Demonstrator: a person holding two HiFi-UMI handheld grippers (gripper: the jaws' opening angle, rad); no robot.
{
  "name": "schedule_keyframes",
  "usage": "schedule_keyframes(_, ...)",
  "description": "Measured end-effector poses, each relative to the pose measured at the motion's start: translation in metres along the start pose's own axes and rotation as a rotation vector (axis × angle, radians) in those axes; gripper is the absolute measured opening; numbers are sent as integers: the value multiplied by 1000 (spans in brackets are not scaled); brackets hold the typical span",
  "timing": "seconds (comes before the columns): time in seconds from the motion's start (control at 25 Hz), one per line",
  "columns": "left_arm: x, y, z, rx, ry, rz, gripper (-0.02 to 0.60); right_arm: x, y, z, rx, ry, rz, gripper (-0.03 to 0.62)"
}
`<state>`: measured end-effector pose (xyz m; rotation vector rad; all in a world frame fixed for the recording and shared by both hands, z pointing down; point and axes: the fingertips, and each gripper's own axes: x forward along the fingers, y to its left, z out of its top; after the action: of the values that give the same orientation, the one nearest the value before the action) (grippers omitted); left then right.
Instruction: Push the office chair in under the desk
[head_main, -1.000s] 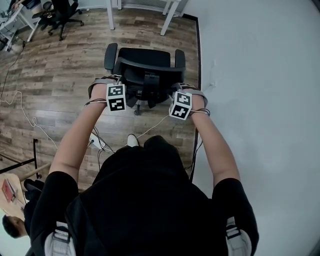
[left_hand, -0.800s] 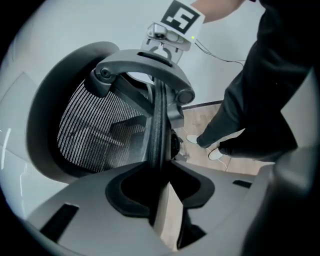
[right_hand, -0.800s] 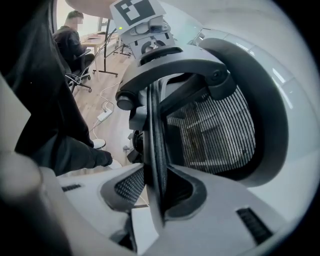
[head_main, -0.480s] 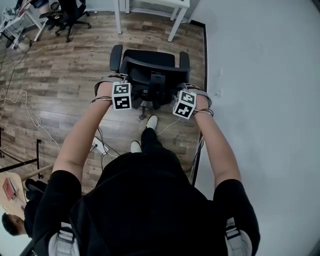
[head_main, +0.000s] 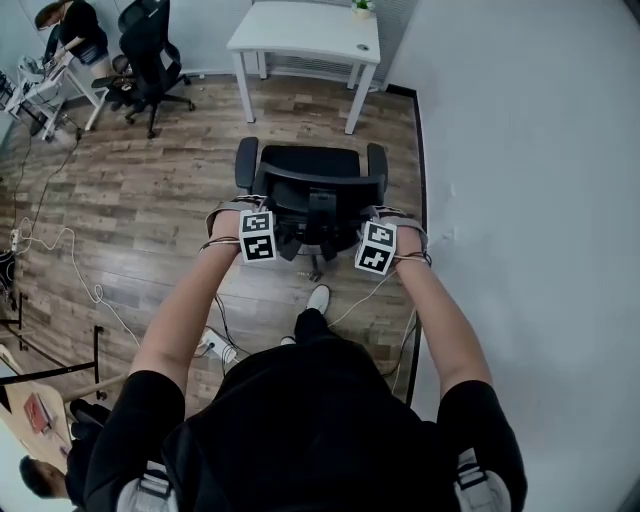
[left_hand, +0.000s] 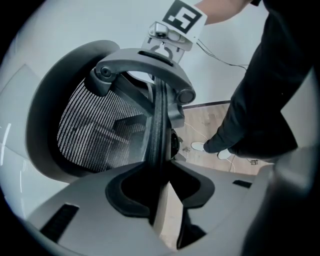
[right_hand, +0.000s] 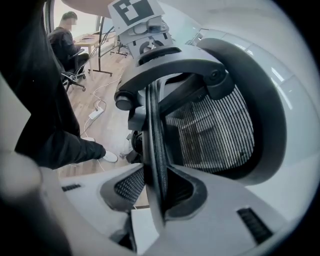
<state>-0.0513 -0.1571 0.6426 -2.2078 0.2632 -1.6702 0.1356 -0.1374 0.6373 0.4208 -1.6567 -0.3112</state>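
Observation:
A black mesh-backed office chair stands on the wood floor, its seat facing a white desk at the top of the head view. My left gripper is shut on the left side of the backrest rim, which runs between its jaws. My right gripper grips the right side of the same rim in the same way. In each gripper view the thin rim is pressed between the pads. A stretch of floor lies between chair and desk.
A white wall runs close along the right of the chair. Another black chair and a seated person are at the back left. Cables and a power strip lie on the floor to the left.
The chair and both grippers have moved forward towards the white desk, which has come fully into view. My foot has stepped forward behind the chair.

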Motion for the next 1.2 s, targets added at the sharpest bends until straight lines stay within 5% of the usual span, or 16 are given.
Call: schedule_keyframes(1.2,76,188,-44,-23,53,5,120,96,-184,14,1,-5,-3,118)
